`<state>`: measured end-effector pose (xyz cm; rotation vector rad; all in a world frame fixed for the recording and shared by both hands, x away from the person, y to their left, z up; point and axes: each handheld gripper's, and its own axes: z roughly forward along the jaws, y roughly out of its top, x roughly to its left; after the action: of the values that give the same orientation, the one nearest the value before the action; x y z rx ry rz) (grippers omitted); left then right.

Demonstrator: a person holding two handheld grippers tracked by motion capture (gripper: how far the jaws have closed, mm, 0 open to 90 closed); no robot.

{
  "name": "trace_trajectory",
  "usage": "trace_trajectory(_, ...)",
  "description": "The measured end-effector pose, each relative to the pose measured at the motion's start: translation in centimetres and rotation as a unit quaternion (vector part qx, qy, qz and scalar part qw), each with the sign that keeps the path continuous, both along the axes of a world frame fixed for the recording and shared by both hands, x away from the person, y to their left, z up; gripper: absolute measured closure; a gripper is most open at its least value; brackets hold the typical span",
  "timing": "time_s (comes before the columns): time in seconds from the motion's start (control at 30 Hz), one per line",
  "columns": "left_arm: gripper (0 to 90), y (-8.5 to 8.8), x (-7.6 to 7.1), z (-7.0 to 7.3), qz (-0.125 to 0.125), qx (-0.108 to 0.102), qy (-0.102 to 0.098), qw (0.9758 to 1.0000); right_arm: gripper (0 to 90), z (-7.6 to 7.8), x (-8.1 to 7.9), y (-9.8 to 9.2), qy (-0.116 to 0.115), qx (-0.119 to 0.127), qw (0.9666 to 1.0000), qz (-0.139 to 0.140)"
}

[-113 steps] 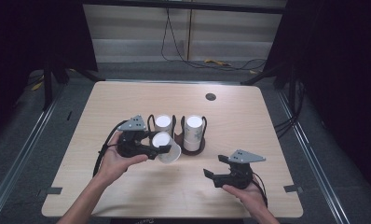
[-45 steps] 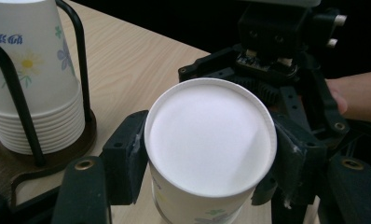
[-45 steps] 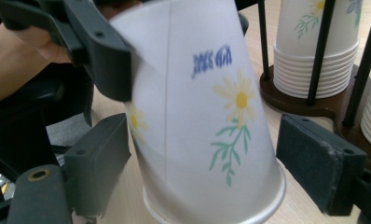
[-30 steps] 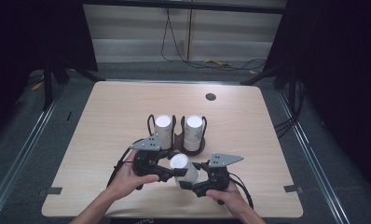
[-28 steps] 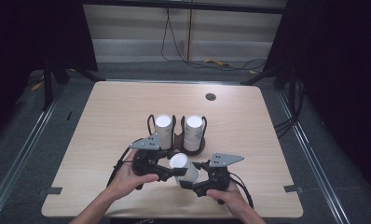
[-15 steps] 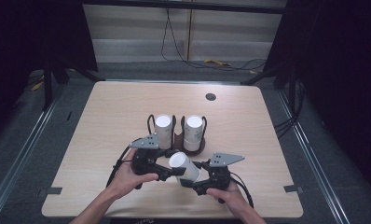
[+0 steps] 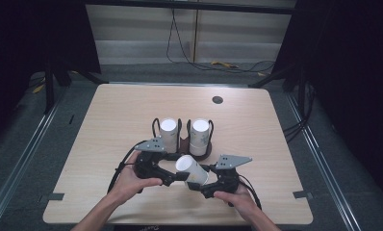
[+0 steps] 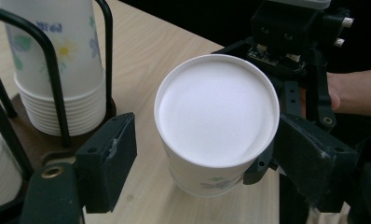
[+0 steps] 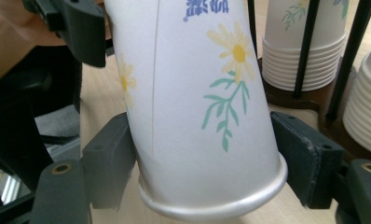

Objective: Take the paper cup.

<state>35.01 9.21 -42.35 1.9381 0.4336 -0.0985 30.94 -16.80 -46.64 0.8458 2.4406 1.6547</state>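
Cup [image 7: 191, 169] sits between the two claws near the front middle of the counter [image 7: 112, 115], tilted on its side with its white base pointing up and toward the left claw [image 7: 172, 177]. Left claw view: cup base [image 8: 217, 112] faces the camera, one jaw touching the cup's right side, the other jaw standing off to the left with a clear gap, so the left claw is apart, not clamped. Right claw [image 7: 199, 185] meets the cup from the opposite side; in its own view the cup's rim end [image 9: 211, 186] sits low between the jaws, daisy print and blue lettering on the wall, left jaw against the cup, right jaw at or just off the rim. Can't tell whether the right claw is actually squeezing or just bracketing it. Left hand [image 7: 132, 175] and right hand [image 7: 237, 199] each hold their claw from the near edge. Just behind the cup, touching nothing, a dark rack [image 7: 182, 144] with black wire loops carries two stacks of matching paper cups, left stack [image 7: 169, 134] and right stack [image 7: 199, 137], bases up. Small dark round disc [image 7: 217, 100] sits in the counter toward the far right, well apart from everything else.
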Motion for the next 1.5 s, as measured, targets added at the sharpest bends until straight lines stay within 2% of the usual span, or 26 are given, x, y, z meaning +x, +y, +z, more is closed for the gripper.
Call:
trace_trajectory(0.03, 22.0, 0.2, 0.0, 0.1, 0.003, -0.002, -0.007, 1.0, 26.1, 0.3, 0.0, 0.0, -0.004, -0.009, 0.9999, 0.002)
trace_trajectory(0.13, 22.1, 0.4, 0.0, 0.3, 0.007, 0.003, -0.012, 0.9999, 26.3, 0.5, 0.2, 0.2, -0.007, -0.016, 0.9998, 0.005)
trace_trajectory(0.2, 22.1, 0.8, 0.0, 0.3, 0.007, 0.006, -0.006, 0.9999, 26.3, 0.8, 0.6, 0.5, -0.008, -0.027, 0.9996, 0.009)
trace_trajectory(0.5, 19.2, 1.9, 0.1, 0.3, 0.01, 0.012, -0.005, 0.9999, 26.4, 0.3, 0.5, 1.2, -0.008, -0.055, 0.9982, 0.021)
trace_trajectory(0.6, 18.4, 1.7, 0.0, 0.2, 0.007, 0.02, -0.011, 0.9997, 26.4, 0.3, 0.4, 1.2, -0.009, -0.064, 0.9976, 0.023)
trace_trajectory(0.73, 16.2, 1.5, 0.1, -0.3, -0.001, 0.037, 0.001, 0.9993, 26.5, 0.3, 0.5, 1.0, -0.007, -0.081, 0.9965, 0.018)
trace_trajectory(0.93, 16.0, 1.5, 0.2, -0.6, -0.005, 0.043, 0.011, 0.999, 26.9, 0.7, 0.7, 0.5, 0.002, -0.094, 0.9955, 0.014)
trace_trajectory(1.07, 15.9, 1.4, 0.2, -0.7, -0.006, 0.046, 0.008, 0.9989, 27.1, 1.0, 0.8, 0.3, 0.003, -0.1, 0.9949, 0.015)
trace_trajectory(1.13, 15.9, 1.3, 0.1, -0.7, -0.005, 0.048, -0.001, 0.9988, 27.2, 1.2, 0.8, 0.1, 0.004, -0.101, 0.9948, 0.016)
trace_trajectory(1.3, 15.8, 1.2, 0.1, -0.9, -0.005, 0.053, -0.004, 0.9986, 27.0, 1.3, 0.9, 0.2, -0.002, -0.12, 0.9925, 0.024)
trace_trajectory(1.4, 16.3, 1.2, 0.1, -0.9, -0.015, 0.06, -0.003, 0.9981, 27.1, 1.6, 0.9, 0.2, -0.005, -0.128, 0.9913, 0.028)
trace_trajectory(1.43, 18.3, 1.1, -0.1, -0.8, -0.019, 0.066, -0.008, 0.9976, 27.2, 1.7, 0.9, 0.2, -0.006, -0.141, 0.9895, 0.03)
trace_trajectory(1.5, 18.3, 1.0, -0.1, -0.7, -0.021, 0.066, -0.01, 0.9976, 27.2, 1.7, 0.9, 0.2, -0.005, -0.143, 0.9892, 0.032)
